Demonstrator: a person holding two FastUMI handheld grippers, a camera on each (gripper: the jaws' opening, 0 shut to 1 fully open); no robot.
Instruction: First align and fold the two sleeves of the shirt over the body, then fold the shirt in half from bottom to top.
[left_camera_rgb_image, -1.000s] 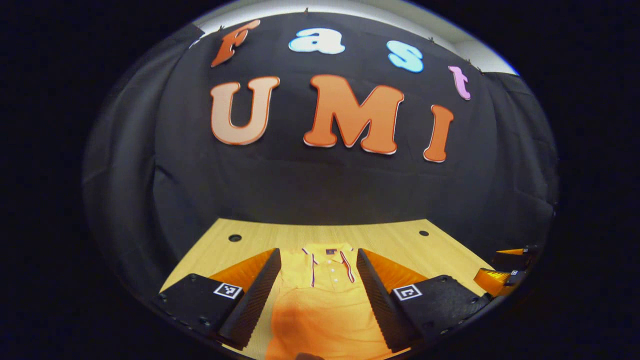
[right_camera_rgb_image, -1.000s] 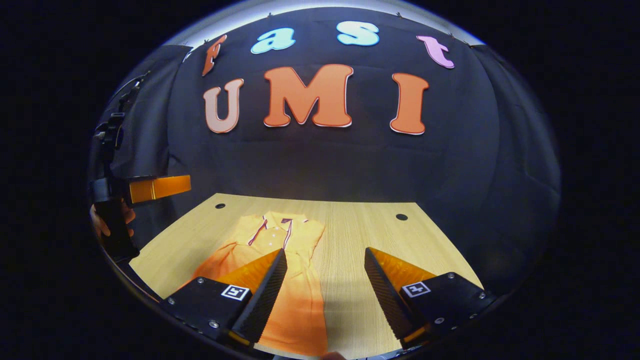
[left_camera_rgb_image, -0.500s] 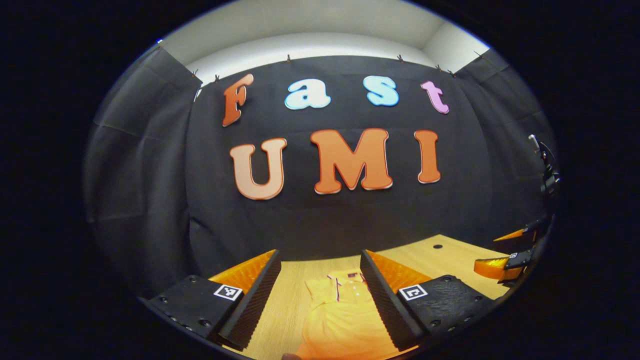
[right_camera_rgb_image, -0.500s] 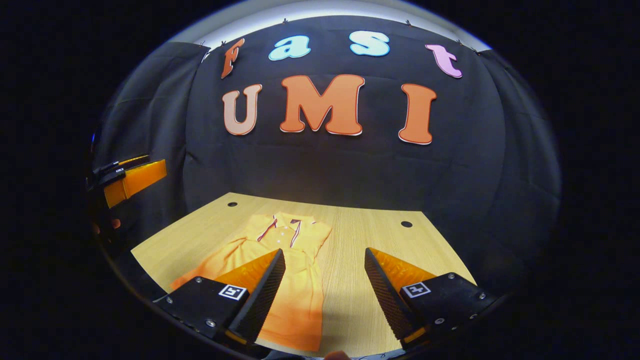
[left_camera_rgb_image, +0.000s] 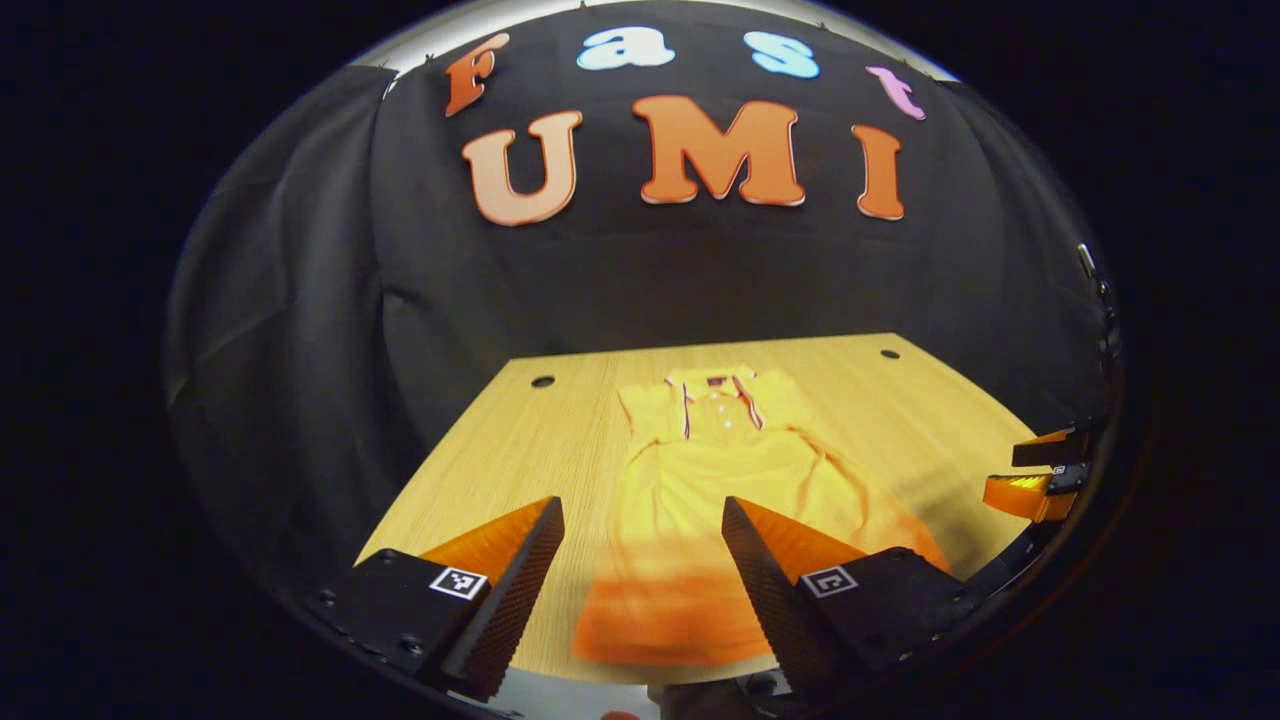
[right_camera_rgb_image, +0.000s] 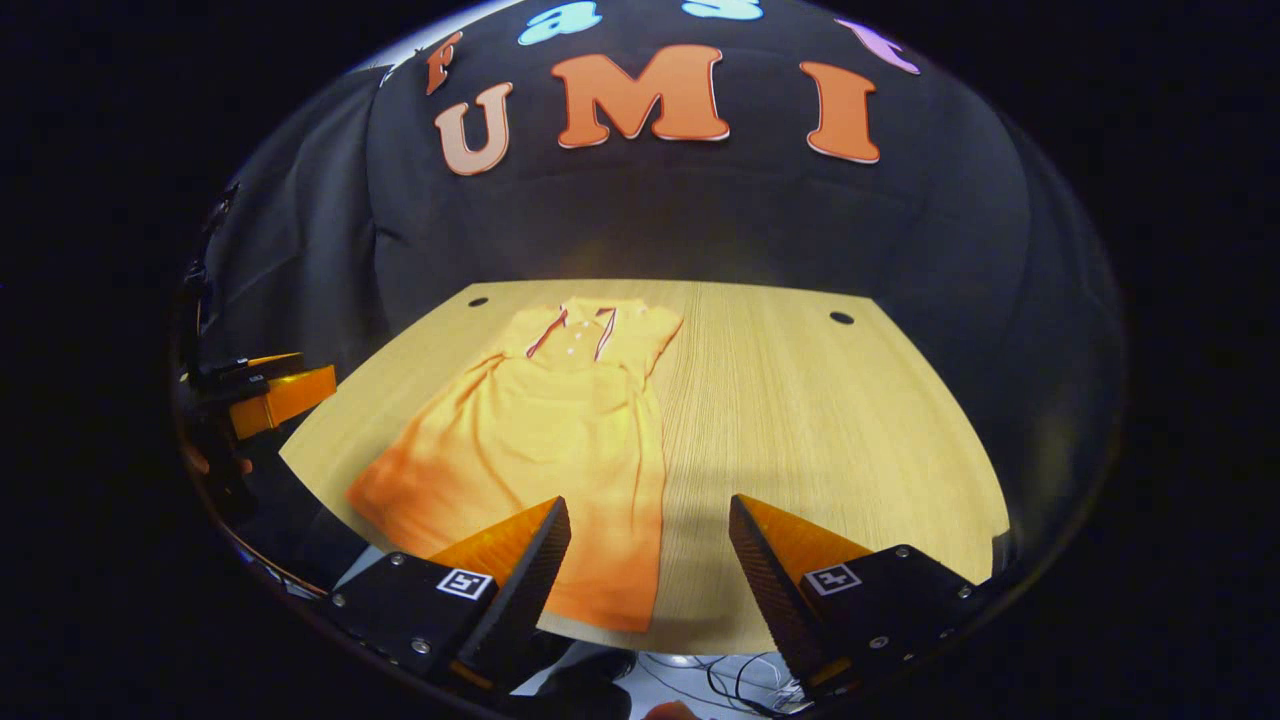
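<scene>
Wooden table (right_camera_rgb_image: 800, 420) under flat orange shirt (right_camera_rgb_image: 540, 430)

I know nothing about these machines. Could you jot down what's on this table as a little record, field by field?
garment: yellow-orange shirt with a striped collar, lying flat
sleeves: look folded in over the body
bottom-to-top fold: not yet done
collar: at the far end, hem toward the near edge
surface: wooden table
left gripper: open, above the near edge, holding nothing
right gripper: open, above the near edge, to the shirt's right, holding nothing
</scene>
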